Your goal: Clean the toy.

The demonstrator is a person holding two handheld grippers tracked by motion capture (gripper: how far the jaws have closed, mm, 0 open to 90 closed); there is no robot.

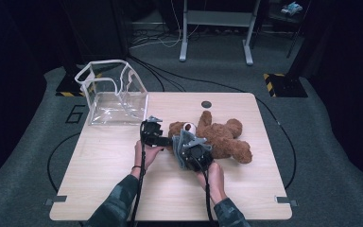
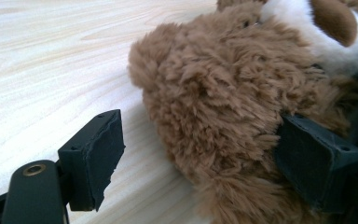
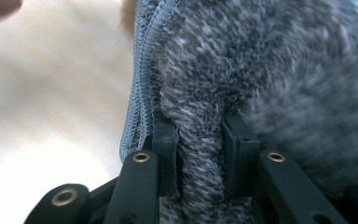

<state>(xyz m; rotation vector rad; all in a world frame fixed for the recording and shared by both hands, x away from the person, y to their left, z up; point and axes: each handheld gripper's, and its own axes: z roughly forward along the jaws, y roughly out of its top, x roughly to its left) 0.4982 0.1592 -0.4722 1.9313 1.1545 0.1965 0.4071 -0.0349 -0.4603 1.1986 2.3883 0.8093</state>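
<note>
Your right tool pinches a fold of grey fleece cloth, its jaws closed on the fabric just beside the stitched hem. Your left tool stands open around the teddy bear's head: one pad is sunk in the fur, the other clear of it over bare desk. The teddy bear lies on its back mid-desk, its long axis running from head at 9 o'clock to legs at 3 o'clock. The cloth hangs at the bear's 7 o'clock, touching the head end. Likely next: drawing the cloth along that axis over the bear. A clear zip pouch waits at the bear's 10 o'clock.
</note>
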